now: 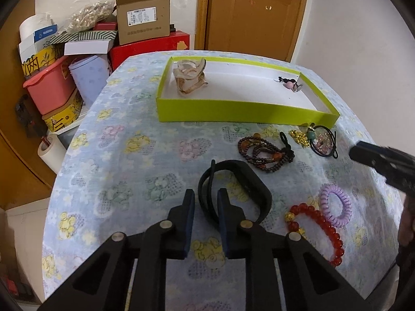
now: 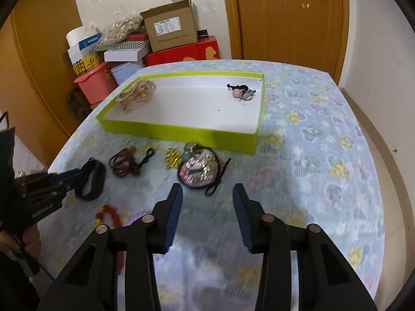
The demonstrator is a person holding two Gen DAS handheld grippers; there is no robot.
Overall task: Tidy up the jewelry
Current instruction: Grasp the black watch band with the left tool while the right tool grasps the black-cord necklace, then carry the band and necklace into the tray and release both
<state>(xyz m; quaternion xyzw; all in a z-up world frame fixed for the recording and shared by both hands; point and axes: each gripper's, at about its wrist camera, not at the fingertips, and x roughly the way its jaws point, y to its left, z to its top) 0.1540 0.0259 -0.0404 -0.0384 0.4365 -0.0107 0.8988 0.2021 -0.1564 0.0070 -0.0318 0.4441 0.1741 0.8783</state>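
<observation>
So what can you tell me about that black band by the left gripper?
The black band is a wide, matte strap, rubbery-looking, curled into a closed loop with a thin tail sticking up at its far end. It stands on edge on the flowered cloth, nearer the camera than the green tray. The left gripper straddles its near wall, one finger inside the loop; whether the pads press it is unclear.

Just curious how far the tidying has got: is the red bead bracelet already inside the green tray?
No, the red bead bracelet lies on the flowered tablecloth, outside the green tray.
</observation>
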